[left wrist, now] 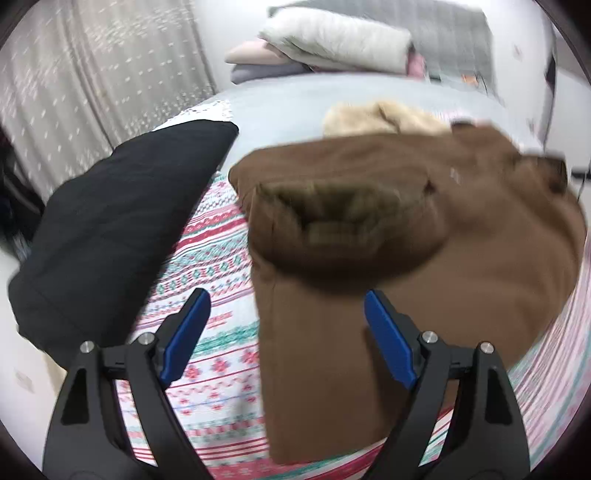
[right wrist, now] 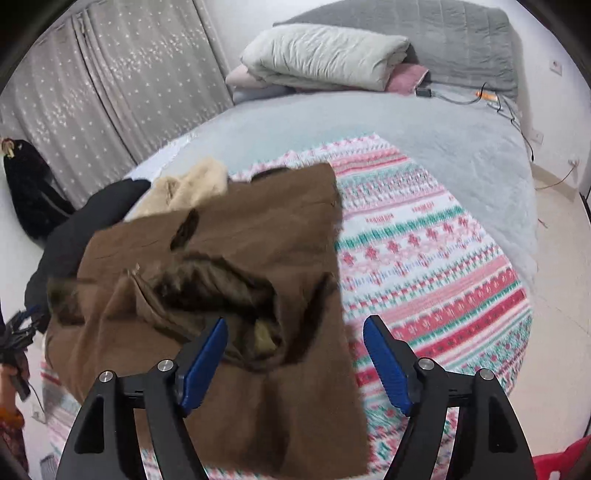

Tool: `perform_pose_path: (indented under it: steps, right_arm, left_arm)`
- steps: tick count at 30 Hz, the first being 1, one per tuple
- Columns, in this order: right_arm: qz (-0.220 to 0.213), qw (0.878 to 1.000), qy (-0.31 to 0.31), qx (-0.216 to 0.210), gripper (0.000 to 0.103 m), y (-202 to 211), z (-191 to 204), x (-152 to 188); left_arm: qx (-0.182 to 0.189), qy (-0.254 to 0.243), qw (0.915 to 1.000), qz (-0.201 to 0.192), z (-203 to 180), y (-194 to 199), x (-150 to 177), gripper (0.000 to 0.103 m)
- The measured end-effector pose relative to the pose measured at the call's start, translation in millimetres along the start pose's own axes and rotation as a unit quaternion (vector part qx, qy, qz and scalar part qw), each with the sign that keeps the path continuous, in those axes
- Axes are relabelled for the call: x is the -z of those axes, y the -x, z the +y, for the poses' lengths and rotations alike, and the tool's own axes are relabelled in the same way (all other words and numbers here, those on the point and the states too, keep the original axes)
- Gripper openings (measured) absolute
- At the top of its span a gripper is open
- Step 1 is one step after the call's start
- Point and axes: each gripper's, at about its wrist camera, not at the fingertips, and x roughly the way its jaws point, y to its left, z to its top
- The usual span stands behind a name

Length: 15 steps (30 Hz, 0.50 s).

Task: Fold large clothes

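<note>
- Two grippers are hovering over a bed, each with black arms and flat blue finger pads; the left gripper (left wrist: 284, 301) and the right gripper (right wrist: 295, 328) are both standing with fingers spread wide apart, clamping nothing.
- One brown coat (left wrist: 424, 266) is lying folded into a rough rectangle on the patterned blanket (left wrist: 218, 258); its cloth is looking smooth and matte, and its hood is sitting on top, edged with dark shaggy fur (left wrist: 343, 206).
- From the right wrist view, the brown coat (right wrist: 236, 236) is spreading below and left of the open fingers, with the fur-lined hood opening (right wrist: 218, 284) gaping just ahead of the left pad.
- Under the coat, the patterned blanket (right wrist: 424, 258) is showing knit-style bands of red, pink, green and white, and it is covering part of a pale grey quilted bedspread (right wrist: 369, 118).
- Beside the coat, a black padded garment (left wrist: 110, 221) is lying in a thick slab near the bed's edge.
- Behind the coat, a cream fluffy garment (left wrist: 380, 118) is bunching up, touching the coat's far edge.
- Further back, a folded pale duvet (right wrist: 321, 55) is resting on pink and grey folded bedding, against a grey quilted headboard (right wrist: 443, 33).
- Along the wall, grey curtains (right wrist: 110, 85) with small white specks are hanging in vertical pleats.
</note>
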Motion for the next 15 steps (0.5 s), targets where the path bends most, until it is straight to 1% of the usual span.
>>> perform_pose_path:
  steps: [2, 4, 5, 7, 10, 11, 12, 13, 14, 15]
  right_arm:
    - [0.008, 1.000, 0.005, 0.007, 0.077, -3, -6, 7]
    - [0.017, 1.000, 0.010, 0.005, 0.077, -7, -11, 14]
    - [0.024, 1.000, 0.016, 0.005, 0.077, -10, -13, 17]
    - [0.035, 0.999, 0.034, 0.012, 0.077, -15, -13, 23]
    - [0.047, 0.996, 0.069, 0.023, 0.077, -28, -7, 23]
    - [0.049, 0.995, 0.079, 0.026, 0.077, -34, -2, 19]
    - [0.050, 0.994, 0.087, 0.030, 0.077, -40, 3, 14]
    - [0.050, 0.994, 0.092, 0.032, 0.077, -44, 7, 10]
    - [0.050, 0.993, 0.099, 0.037, 0.077, -51, 14, 2]
    - [0.046, 0.993, 0.103, 0.039, 0.077, -54, 19, -3]
  left_arm:
    - [-0.008, -0.022, 0.9995, 0.019, 2, -10, 5, 0.086]
    - [0.001, -0.019, 0.9991, 0.037, 9, -21, 7, 0.086]
    - [0.014, -0.008, 0.9990, 0.042, 14, -26, 7, 0.086]
    - [0.051, 0.032, 0.9970, 0.050, 27, -36, 5, 0.086]
    - [0.092, 0.085, 0.9899, 0.067, 37, -57, -2, 0.084]
    - [0.101, 0.096, 0.9876, 0.072, 38, -63, -5, 0.081]
    - [0.107, 0.105, 0.9859, 0.074, 35, -68, -5, 0.073]
    - [0.113, 0.112, 0.9844, 0.075, 33, -72, -8, 0.068]
    - [0.114, 0.120, 0.9836, 0.071, 30, -75, -12, 0.058]
    - [0.114, 0.127, 0.9831, 0.066, 26, -75, -15, 0.052]
